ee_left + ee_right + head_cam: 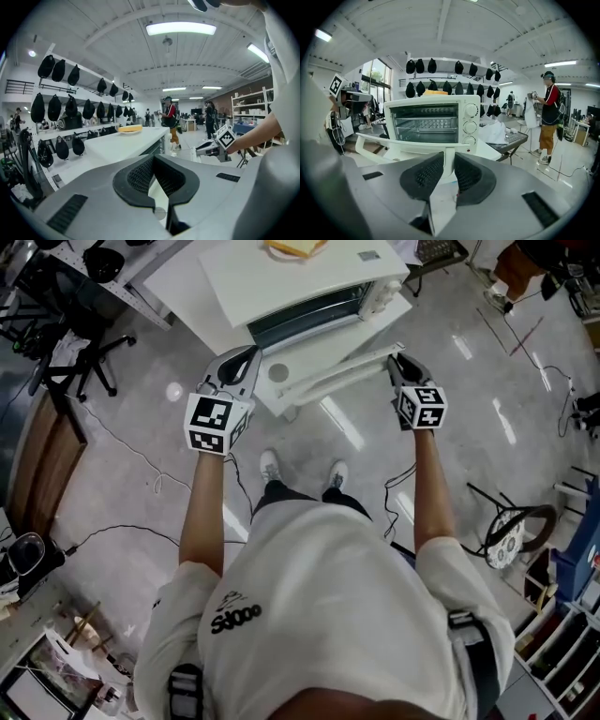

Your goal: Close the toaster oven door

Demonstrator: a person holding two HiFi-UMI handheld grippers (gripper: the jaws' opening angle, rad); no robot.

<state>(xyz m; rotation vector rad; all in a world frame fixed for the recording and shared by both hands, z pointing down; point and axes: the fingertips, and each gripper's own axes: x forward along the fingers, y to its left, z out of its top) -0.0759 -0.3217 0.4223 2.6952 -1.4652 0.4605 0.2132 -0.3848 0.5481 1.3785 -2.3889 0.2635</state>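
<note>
While my right gripper (449,169) clamps the handle (408,143) of the toaster oven's (433,123) dropped-open door (347,341) on the white table (187,277), my left gripper (154,174) hangs unclenched, empty, nearby.

1. The hall was bright and evenly lit from overhead; a long ceiling lamp (180,28) glowed almost pure white in the left gripper view.
2. The polished floor (487,399) threw back pale streaks of glare in the head view.
3. The oven (300,282) had a white top that looked nearly washed out there.
4. Shadows on the floor were soft and faint.
5. Daylight through a window (379,75) blew out in the right gripper view.
6. Both gripper views were bent by a wide lens: the ceiling (440,28) bowed, and the corners went black.
7. Whatever sat closest to those lenses looked soft, and distant people (169,117) were small and slightly blurred.
</note>
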